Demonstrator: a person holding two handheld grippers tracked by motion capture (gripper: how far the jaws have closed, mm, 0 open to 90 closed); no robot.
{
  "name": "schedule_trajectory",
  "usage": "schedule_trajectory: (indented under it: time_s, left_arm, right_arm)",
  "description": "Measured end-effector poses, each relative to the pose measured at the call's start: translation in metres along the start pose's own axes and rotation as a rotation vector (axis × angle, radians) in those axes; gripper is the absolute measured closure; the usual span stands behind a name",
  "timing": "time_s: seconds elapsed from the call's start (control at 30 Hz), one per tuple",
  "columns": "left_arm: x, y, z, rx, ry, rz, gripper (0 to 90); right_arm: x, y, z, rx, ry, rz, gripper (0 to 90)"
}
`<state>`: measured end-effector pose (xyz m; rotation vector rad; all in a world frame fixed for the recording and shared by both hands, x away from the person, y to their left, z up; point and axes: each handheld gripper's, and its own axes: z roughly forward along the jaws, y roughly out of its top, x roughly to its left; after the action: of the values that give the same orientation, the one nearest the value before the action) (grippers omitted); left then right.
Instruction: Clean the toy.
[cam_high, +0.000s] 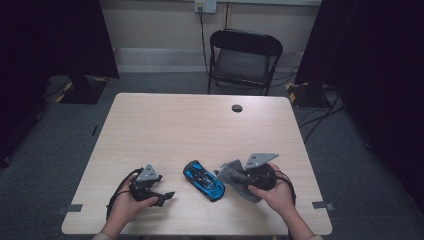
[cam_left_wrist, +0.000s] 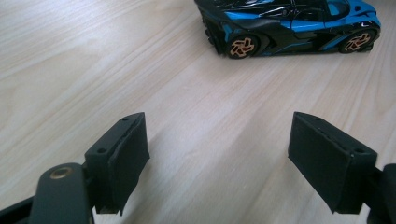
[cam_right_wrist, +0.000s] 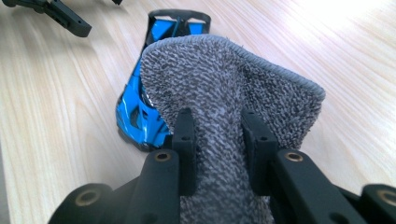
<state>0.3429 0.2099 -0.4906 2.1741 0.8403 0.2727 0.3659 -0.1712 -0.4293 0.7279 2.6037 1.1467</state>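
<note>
A blue and black toy sports car (cam_high: 203, 180) rests on the wooden table (cam_high: 200, 125) near its front edge, between my two hands. My left gripper (cam_high: 166, 196) lies low to the car's left, open with nothing between its jaws. In the left gripper view the car (cam_left_wrist: 289, 23) stands side-on beyond the wide-spread left gripper (cam_left_wrist: 233, 154). My right gripper (cam_high: 239, 177) is just right of the car and shut on a grey towelling cloth (cam_high: 234, 175). In the right gripper view the cloth (cam_right_wrist: 224, 88) bunches up between the pads (cam_right_wrist: 184, 135) and hides much of the car (cam_right_wrist: 140, 112).
A black folding chair (cam_high: 243, 57) stands beyond the table's far edge. A dark round cable hole (cam_high: 237, 108) sits near the far right of the tabletop. Cables and black stands (cam_high: 80, 85) line the carpet at both back corners.
</note>
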Motion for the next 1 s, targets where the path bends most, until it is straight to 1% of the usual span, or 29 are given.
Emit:
schedule_trajectory:
  time_s: [0.07,0.13,0.17,0.2,0.27,0.3,0.37,0.43,0.47,0.53,0.63,0.67,0.77,0.83,1.0]
  left_arm:
    - [0.002,-0.004,-0.003,0.004,0.002,0.000,20.0]
    - [0.004,-0.008,-0.006,0.005,0.011,-0.012,20.0]
    - [0.006,-0.010,-0.008,0.010,0.022,-0.002,20.0]
    - [0.006,-0.012,-0.009,0.012,0.024,-0.009,20.0]
    - [0.007,-0.014,-0.011,0.023,0.026,0.011,19.8]
    - [0.008,-0.015,-0.012,0.027,0.026,0.012,19.5]
    - [0.008,-0.018,-0.015,0.027,0.012,-0.002,19.1]
    - [0.010,-0.020,-0.017,0.031,0.014,0.004,17.7]
    - [0.010,-0.021,-0.019,0.029,0.017,0.000,17.7]
    - [0.012,-0.024,-0.021,0.029,0.026,0.003,17.6]
    - [0.014,-0.028,-0.024,0.024,0.030,0.016,17.6]
    - [0.015,-0.029,-0.026,0.028,0.032,0.034,17.6]
    - [0.015,-0.032,-0.027,0.023,0.032,0.043,17.3]
    - [0.015,-0.032,-0.028,0.029,0.035,0.053,16.9]
    - [0.016,-0.034,-0.029,0.034,0.035,0.053,15.7]
  right_arm:
    - [0.002,0.004,0.000,-0.001,0.000,-0.010,71.0]
    - [0.003,0.009,0.001,-0.003,0.009,-0.020,70.9]
    - [0.004,0.012,0.001,-0.002,0.008,-0.026,70.9]
    - [0.005,0.014,0.001,-0.002,0.010,-0.029,70.9]
    - [0.007,0.020,0.003,-0.006,0.014,-0.038,70.9]
    - [0.008,0.023,0.003,-0.004,0.015,-0.041,70.9]
    - [0.012,0.028,0.006,-0.008,0.019,-0.054,70.9]
    - [0.015,0.034,0.009,-0.010,0.023,-0.063,70.9]
    - [0.016,0.037,0.011,-0.013,0.023,-0.062,70.9]
    - [0.020,0.044,0.015,-0.021,0.037,-0.069,70.9]
    - [0.028,0.054,0.025,-0.024,0.056,-0.082,70.9]
    - [0.032,0.058,0.028,-0.024,0.062,-0.088,70.9]
    - [0.042,0.069,0.039,-0.028,0.087,-0.109,70.9]
    - [0.049,0.075,0.046,-0.031,0.102,-0.118,70.9]
    - [0.068,0.091,0.064,-0.036,0.135,-0.146,70.9]
